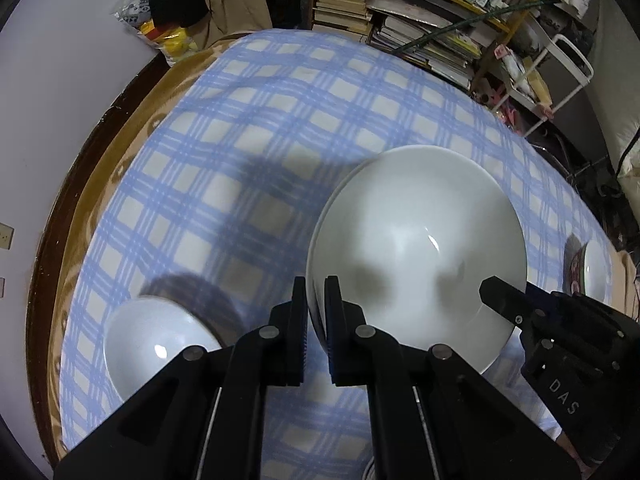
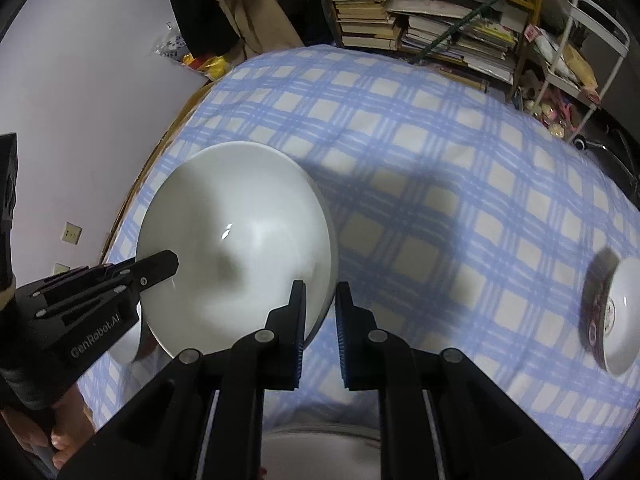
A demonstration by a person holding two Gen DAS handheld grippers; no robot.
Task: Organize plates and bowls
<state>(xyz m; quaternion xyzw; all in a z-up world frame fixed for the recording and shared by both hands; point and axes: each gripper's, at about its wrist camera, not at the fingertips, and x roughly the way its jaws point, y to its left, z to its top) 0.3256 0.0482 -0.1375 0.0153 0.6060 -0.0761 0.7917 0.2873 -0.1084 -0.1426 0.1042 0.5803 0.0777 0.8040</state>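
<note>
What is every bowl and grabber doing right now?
Big white bowl: lifted, held at both rims.
Left gripper: shut on its rim.
Right gripper: shut on its rim.
Small white bowl: upright on cloth.
Patterned bowl: on cloth, apart.

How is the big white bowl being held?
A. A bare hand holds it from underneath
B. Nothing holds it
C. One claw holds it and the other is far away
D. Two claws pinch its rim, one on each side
D: the left claw pinches one side of the big white bowl's rim, and the right claw pinches the opposite side.
</note>
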